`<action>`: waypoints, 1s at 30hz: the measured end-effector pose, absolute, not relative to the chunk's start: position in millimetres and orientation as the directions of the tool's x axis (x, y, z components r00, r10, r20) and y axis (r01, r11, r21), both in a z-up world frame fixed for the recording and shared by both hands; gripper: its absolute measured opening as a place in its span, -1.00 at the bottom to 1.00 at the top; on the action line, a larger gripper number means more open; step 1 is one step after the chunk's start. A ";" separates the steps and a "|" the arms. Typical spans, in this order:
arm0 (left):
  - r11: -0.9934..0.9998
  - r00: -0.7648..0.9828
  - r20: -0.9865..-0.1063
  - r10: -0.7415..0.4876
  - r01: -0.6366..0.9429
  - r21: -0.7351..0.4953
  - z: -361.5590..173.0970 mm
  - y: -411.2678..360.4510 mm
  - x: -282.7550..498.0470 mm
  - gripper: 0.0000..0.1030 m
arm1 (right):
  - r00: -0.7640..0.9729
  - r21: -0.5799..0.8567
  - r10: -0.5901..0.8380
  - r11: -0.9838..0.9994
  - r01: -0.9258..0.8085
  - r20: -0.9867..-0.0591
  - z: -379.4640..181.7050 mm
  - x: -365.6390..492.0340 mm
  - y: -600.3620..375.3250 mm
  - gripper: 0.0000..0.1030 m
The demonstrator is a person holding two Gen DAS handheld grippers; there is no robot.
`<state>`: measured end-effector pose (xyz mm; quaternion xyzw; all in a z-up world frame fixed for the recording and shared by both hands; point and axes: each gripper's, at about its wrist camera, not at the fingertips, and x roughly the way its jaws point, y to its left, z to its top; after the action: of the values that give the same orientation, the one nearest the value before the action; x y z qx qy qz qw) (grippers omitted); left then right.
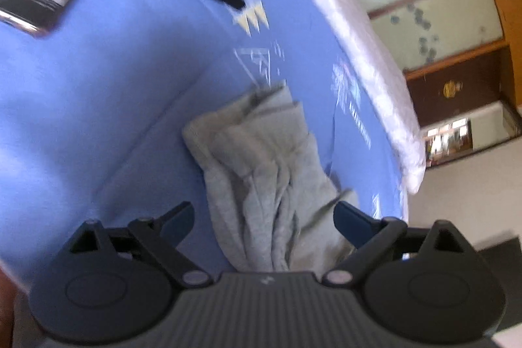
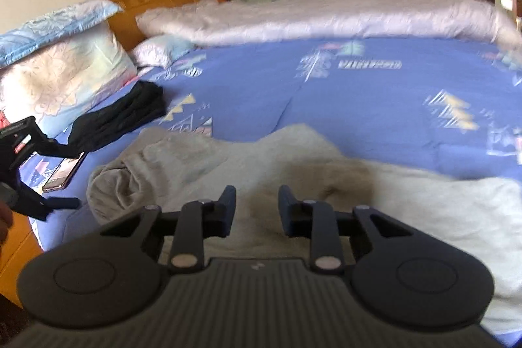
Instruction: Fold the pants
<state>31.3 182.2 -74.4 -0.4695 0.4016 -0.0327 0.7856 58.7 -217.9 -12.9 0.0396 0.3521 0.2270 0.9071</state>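
A blue patterned sheet (image 2: 375, 93) covers the bed, with a white quilt (image 2: 326, 18) bunched along its far edge. Toward the head end lie stacked pillows (image 2: 62, 77) against a wooden headboard (image 2: 146, 2) — a black garment (image 2: 124, 116) beside them, and a phone (image 2: 63, 173) near the bed's near edge.

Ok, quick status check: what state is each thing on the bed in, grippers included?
Grey pants: crumpled on the blue sheet, not folded flat.
Left gripper: jaws wide open, nothing pinched.
Right gripper: jaws partly open over the pants, nothing between them.
Black garment: lying bunched near the pillows.
Phone: lying flat, screen lit.
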 end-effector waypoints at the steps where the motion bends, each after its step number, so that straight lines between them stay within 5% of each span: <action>1: 0.574 0.660 -0.615 -0.432 -0.325 -0.752 -78.7 177.7 41.3 0.87 | 0.619 0.237 0.420 0.903 -0.359 -0.664 -21.0 63.2 -215.9 -0.40; 5: 0.615 0.666 -0.623 -0.410 -0.303 -0.728 -96.7 174.1 61.1 0.79 | 0.539 0.259 0.417 0.902 -0.346 -0.732 -35.0 59.6 -215.1 -0.36; 7: 0.630 0.663 -0.642 -0.384 -0.320 -0.707 -97.8 176.5 66.8 -0.01 | 0.556 0.234 0.440 0.885 -0.403 -0.705 -24.0 47.6 -211.8 -0.35; 10: 0.609 0.659 -0.648 -0.383 -0.348 -0.713 -106.4 182.9 69.0 -0.47 | 0.600 0.136 0.455 0.856 -0.499 -0.658 -4.2 34.1 -197.3 -0.15; 22: 0.714 0.718 -0.562 -0.410 -0.130 -0.688 -38.3 154.2 50.3 -0.63 | 0.599 -0.101 0.533 0.691 -0.716 -0.597 2.5 15.2 -116.2 0.63; 30: 0.772 0.717 -0.537 -0.444 0.002 -0.636 -8.4 124.0 41.3 -0.63 | 0.630 -0.140 0.516 0.699 -0.701 -0.581 3.5 34.2 -99.6 0.65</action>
<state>41.3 124.0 -8.4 -0.3125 0.3535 -0.1279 0.8724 34.2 -99.6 3.5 -0.1795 0.2587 0.3438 0.8847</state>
